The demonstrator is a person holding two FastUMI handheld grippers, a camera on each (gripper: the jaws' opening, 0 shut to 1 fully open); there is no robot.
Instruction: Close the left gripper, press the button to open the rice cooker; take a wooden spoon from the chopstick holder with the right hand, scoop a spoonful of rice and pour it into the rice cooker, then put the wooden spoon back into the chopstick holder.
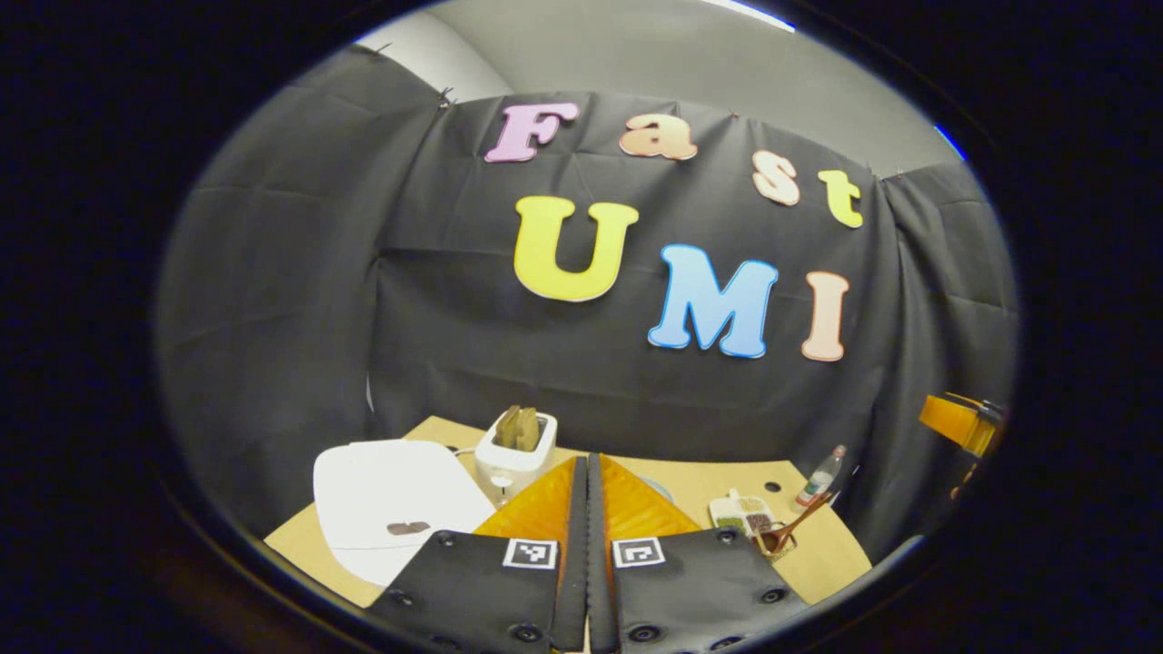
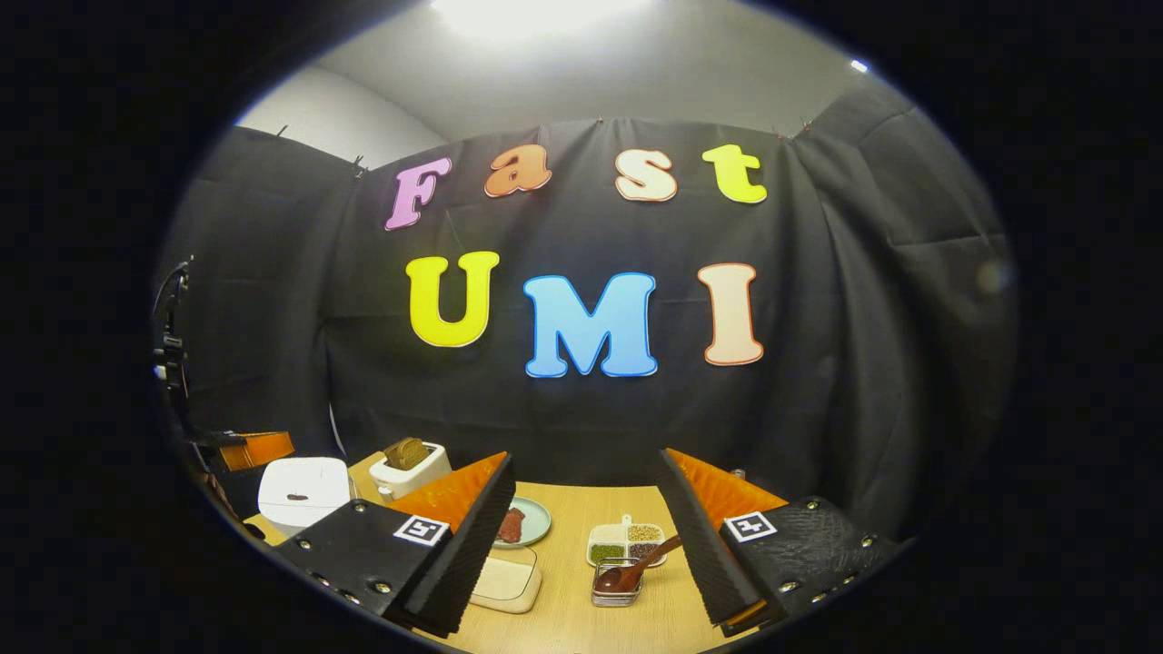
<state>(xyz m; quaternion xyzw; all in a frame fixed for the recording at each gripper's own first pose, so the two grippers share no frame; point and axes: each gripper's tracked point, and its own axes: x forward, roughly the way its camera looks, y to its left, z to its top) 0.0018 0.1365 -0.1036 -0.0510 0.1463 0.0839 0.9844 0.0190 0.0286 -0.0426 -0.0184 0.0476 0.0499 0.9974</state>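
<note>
wooden spoon (image 2: pixel 636 568) in chopstick holder (image 2: pixel 616 586)

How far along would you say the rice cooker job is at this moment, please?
Done: the left tool is shut. In hand: nothing; the rice cooker lid is still down. Left: pressing the button, then everything with the wooden spoon, which sits in its holder while the right tool is open.

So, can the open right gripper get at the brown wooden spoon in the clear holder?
Probably yes: the right gripper is open, and the brown wooden spoon sits in the gap ahead, handle leaning free, nothing in between.
</note>
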